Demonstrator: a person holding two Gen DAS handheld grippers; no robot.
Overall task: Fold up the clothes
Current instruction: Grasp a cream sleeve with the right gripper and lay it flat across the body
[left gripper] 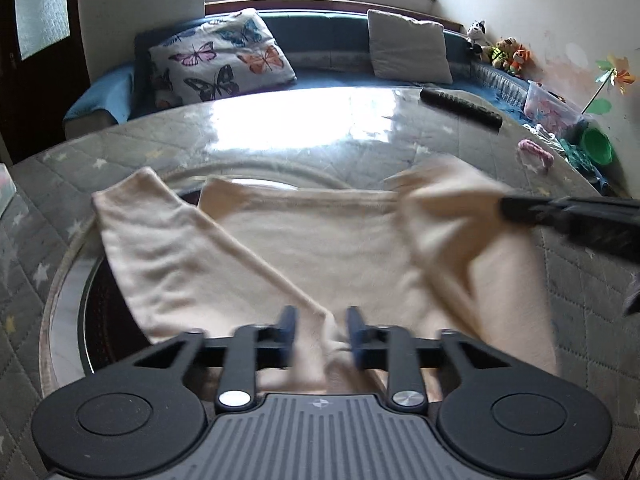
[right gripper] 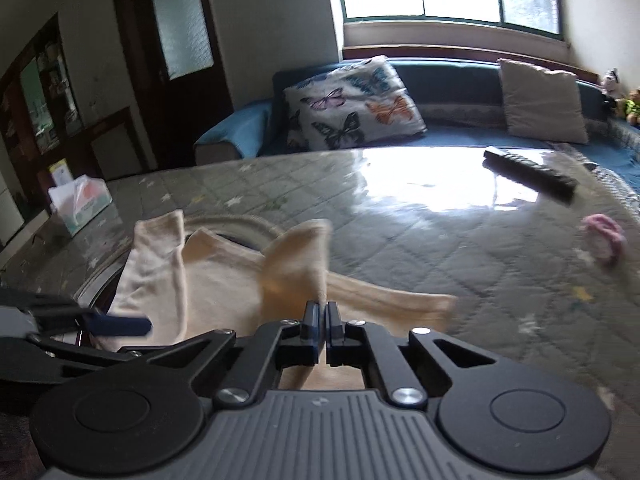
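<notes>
A cream long-sleeved garment [left gripper: 304, 248] lies on the glass-topped table [left gripper: 280, 128]. Its left sleeve [left gripper: 160, 248] is folded across the body. My left gripper [left gripper: 322, 334] is open, its blue fingers straddling a bunched fold at the garment's near edge. My right gripper [right gripper: 324, 320] is shut on the garment's right sleeve [right gripper: 300, 264] and holds it lifted above the body. The right gripper also shows in the left wrist view [left gripper: 520, 208], at the right. The garment also shows in the right wrist view [right gripper: 224, 284].
A black remote [left gripper: 460, 108] and a pink knitted item [left gripper: 536, 152] lie on the table's far right. A tissue box [right gripper: 84, 204] stands at the left. A blue sofa [left gripper: 320, 68] with cushions is behind the table. Toys and a green bowl [left gripper: 596, 146] sit at the right.
</notes>
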